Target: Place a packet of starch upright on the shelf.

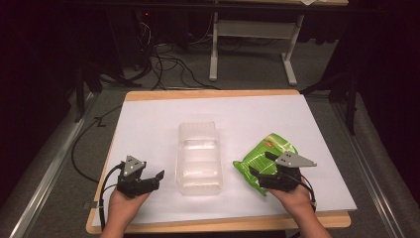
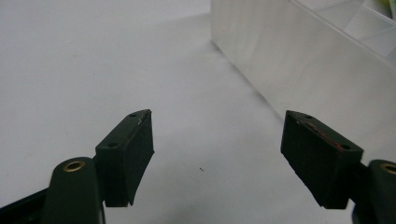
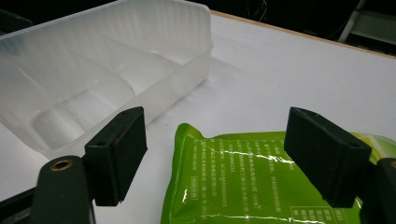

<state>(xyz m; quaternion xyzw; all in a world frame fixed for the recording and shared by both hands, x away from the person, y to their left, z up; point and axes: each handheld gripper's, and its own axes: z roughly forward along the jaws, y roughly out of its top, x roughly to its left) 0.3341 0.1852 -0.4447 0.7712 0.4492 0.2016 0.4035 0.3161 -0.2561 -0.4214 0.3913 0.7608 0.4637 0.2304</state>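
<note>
On the table [image 1: 148,114]: one green packet [image 1: 265,156], one clear tray [image 1: 199,157], two grippers.

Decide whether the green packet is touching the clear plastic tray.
Apart. The right gripper view shows a strip of bare white table between the green packet and the clear plastic tray; the high view shows the same gap.

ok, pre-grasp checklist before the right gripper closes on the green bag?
1. Right gripper open, jaws wide: ok.
2. Green bag between the jaws: ok.
3. Bag lying flat on the table, apart from the clear container: ok.
4. Container compartments empty: ok.
5. Left gripper open, beside the container wall, holding nothing: ok.
6. Jaws low enough to catch the bag edge: cannot tell.
</note>
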